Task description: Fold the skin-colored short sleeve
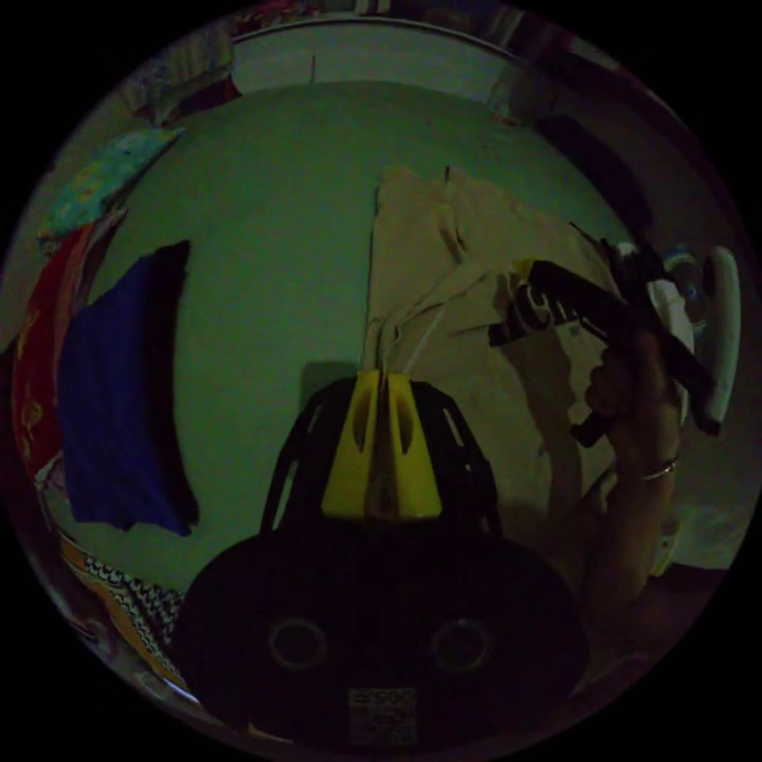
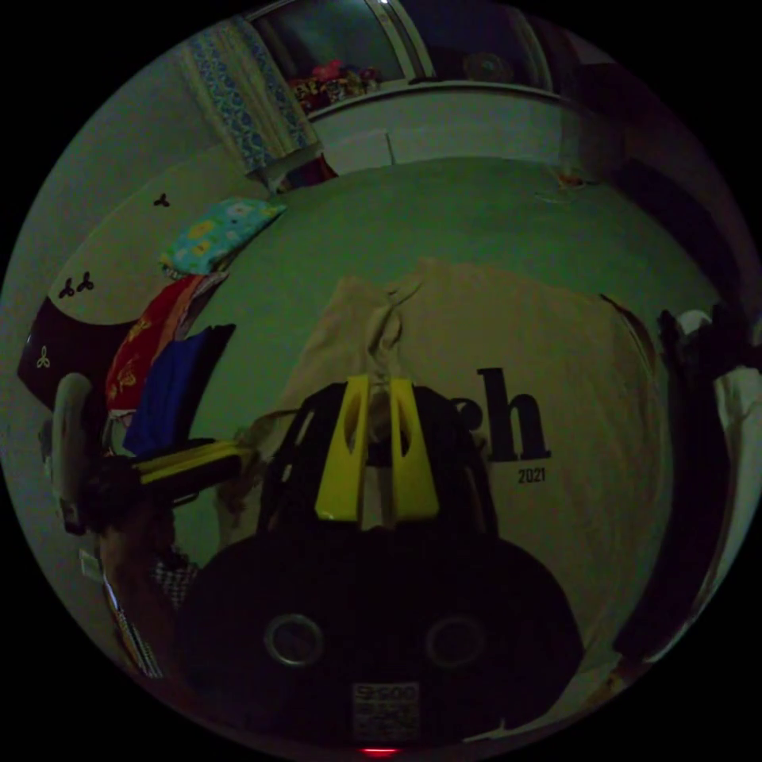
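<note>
My left claw [image 1: 382, 381] is pinching an edge of the tan shirt [image 1: 476, 317], jaws pressed together on the cloth. My right claw [image 2: 379, 389] grips a bunched fold too. The shirt lies on the green bed [image 2: 476, 214], blue cloth [image 1: 119, 397] nearby.

shirt [image 2: 571, 373]: beige tee, dark printed lettering (dim light)
state: partly folded, creased
place: on green bed, centre-right of both views; edge lifted at lower centre
</note>
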A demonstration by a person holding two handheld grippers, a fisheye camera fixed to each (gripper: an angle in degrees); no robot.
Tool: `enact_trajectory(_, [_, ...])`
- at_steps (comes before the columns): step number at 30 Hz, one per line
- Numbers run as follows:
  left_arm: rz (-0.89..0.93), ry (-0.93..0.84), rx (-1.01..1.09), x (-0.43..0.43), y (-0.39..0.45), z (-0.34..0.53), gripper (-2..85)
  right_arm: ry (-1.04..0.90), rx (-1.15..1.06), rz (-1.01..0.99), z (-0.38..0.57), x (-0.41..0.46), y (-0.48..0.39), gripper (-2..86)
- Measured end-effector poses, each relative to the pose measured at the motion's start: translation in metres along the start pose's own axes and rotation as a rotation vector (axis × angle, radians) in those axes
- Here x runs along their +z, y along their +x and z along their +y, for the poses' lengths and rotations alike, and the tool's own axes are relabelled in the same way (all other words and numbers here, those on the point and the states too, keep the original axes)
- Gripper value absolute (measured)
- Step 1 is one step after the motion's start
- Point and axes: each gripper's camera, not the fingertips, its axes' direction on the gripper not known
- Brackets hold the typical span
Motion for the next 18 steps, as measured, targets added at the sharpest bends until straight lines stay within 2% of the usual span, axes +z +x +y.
enact_trajectory(4, [0.019, 0.064, 0.069, -0.014, 0.008, 0.005, 2.2, -0.038, -0.011, -0.198, -0.008, 0.010, 0.001, 7.3])
enact_trajectory(10, [0.009, 0.054, 0.186, -0.017, 0.024, 0.009, 1.9, -0.154, 0.028, -0.317, -0.018, 0.036, -0.001, 11.1])
enact_trajectory(12, [0.022, 0.053, 0.222, -0.020, 0.026, 0.013, 1.9, -0.169, 0.032, -0.347, -0.021, 0.041, -0.001, 8.7])
enact_trajectory(14, [0.040, 0.061, 0.239, -0.024, 0.026, 0.016, 1.9, -0.156, 0.053, -0.297, -0.021, 0.041, -0.001, 0.9])
enact_trajectory(18, [0.107, 0.129, 0.228, -0.040, 0.013, 0.030, 1.8, 0.021, 0.035, -0.415, -0.015, 0.003, -0.012, -1.4])
